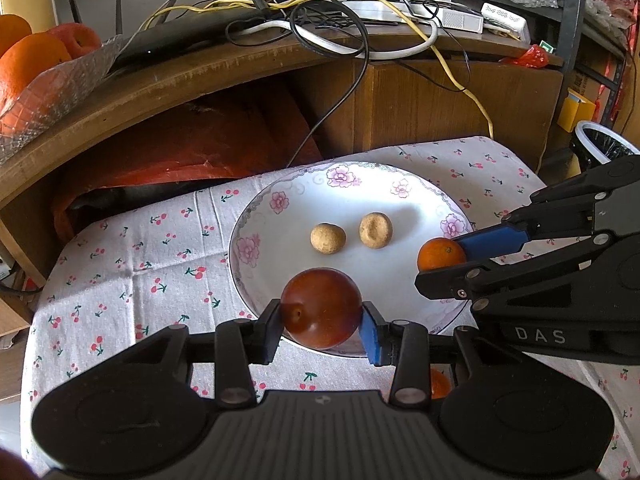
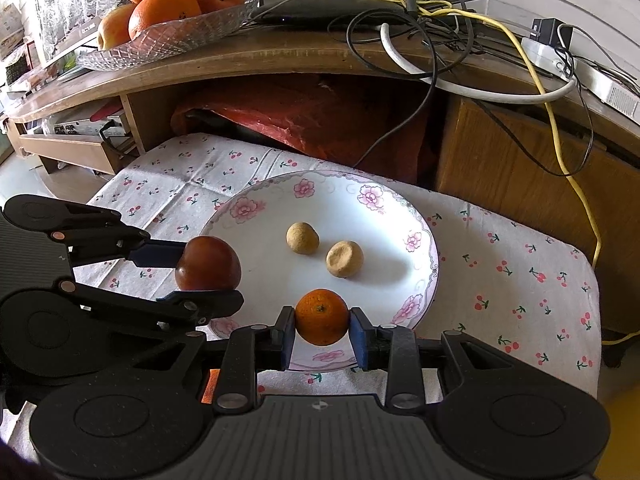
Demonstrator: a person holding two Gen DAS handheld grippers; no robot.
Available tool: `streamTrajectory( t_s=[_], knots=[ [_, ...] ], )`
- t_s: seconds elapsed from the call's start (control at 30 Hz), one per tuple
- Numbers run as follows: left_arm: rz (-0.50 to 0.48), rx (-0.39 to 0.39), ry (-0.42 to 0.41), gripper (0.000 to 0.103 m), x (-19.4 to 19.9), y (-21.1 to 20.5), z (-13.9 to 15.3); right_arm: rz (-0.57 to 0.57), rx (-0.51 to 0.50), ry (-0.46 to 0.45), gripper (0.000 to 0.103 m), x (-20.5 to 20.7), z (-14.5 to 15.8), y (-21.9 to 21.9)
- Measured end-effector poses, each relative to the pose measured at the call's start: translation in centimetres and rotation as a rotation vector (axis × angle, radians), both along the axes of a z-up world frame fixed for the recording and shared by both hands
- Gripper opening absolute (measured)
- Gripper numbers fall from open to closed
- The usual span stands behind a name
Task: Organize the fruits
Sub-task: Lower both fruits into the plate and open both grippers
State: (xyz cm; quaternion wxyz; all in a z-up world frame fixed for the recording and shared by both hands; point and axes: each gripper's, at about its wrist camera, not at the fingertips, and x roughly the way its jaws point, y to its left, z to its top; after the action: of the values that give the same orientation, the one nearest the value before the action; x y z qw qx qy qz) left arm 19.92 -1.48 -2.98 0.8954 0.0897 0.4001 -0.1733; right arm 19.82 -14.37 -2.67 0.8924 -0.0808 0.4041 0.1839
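A dark red plum (image 1: 320, 307) sits clamped between the two pads of the left tool (image 1: 322, 320), held over the near rim of the flowered plate (image 1: 400, 176). A small orange (image 2: 322, 316) is squeezed in the same way by the right tool (image 2: 322, 330), also above the plate's near edge. Both fruits look light, round and smooth-skinned, so they could roll or slip; gripping across the widest middle, as both tools do, seems the safest hold, and the plum probably bruises under hard pressure. Two small tan round fruits (image 1: 328, 238) lie apart on the middle of the plate. The plate rests on a cherry-print cloth (image 1: 160, 248) covering the surface. Behind, on a wooden shelf, a glass bowl (image 2: 192, 32) holds oranges and apples beside tangled cables (image 2: 400, 20).
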Motion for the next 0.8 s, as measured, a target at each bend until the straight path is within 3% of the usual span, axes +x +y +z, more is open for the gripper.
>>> streamTrajectory(
  t_s=[0.8],
  knots=[
    [0.011,0.005,-0.020,0.053,-0.16,0.06,0.22,-0.014,0.006,-0.017,0.030,-0.37,0.18,-0.29]
  ],
)
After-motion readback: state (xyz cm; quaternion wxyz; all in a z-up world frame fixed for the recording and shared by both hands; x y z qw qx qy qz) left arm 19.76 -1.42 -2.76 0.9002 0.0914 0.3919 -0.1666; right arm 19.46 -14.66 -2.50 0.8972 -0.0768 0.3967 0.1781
